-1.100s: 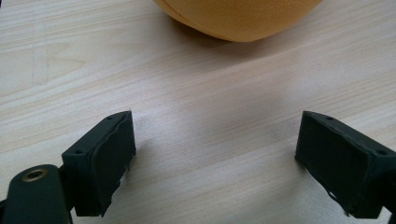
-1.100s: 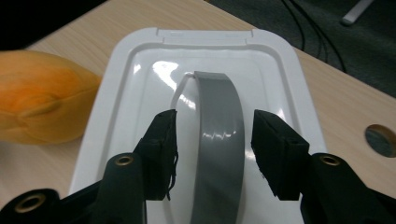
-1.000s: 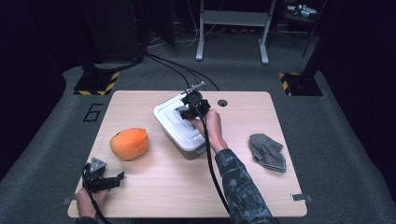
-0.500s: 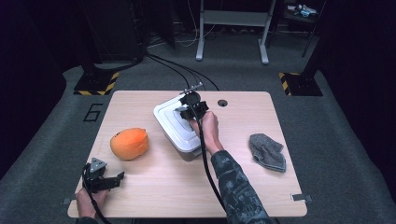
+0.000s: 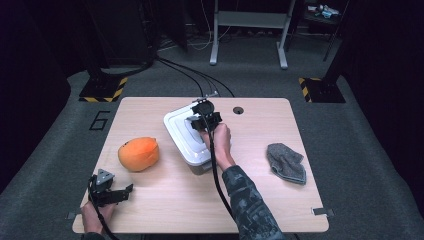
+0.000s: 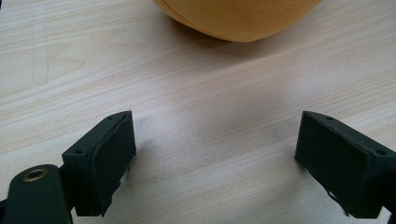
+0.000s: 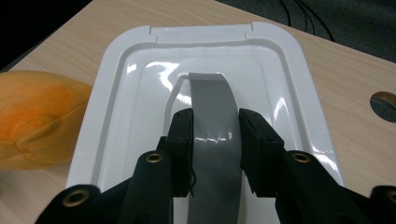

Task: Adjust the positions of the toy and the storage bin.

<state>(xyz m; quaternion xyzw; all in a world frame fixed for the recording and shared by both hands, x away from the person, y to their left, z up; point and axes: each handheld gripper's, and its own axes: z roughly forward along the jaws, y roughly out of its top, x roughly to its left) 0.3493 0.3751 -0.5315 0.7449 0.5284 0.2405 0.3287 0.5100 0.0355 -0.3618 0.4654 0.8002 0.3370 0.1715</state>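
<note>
On top of the white box lid (image 7: pixel 201 93), mid-table, the right gripper (image 7: pixel 215 140) is closing its jaws on the grey tape handle (image 7: pixel 212 112), one jaw on each side w/ the strip clamped between. Judged step: lifting the lid off the container (image 5: pixel 192 142). To do it well, the person is prob. needing a straight-up pull w/ the grip kept square on the strip's middle, so the lid isn't tipping or dragging the box sideways toward the orange plush toy (image 5: pixel 138 153) lying just beside it on the left. A slow start is helping the lid seal let go w/o a jerk.

Pose: the right forearm is reaching fwd from the near edge over the box, wrist bent down, gripper (image 5: pixel 204 117) pointing down and away onto the lid. The left gripper (image 5: pixel 107 190) is resting low at the near-left corner of the table (image 5: pixel 260 200), jaws wide apart & holding nothing, aimed across bare wood toward the toy (image 6: pixel 238 18). A grey cloth (image 5: pixel 286 162) is lying well apart on the right.
</note>
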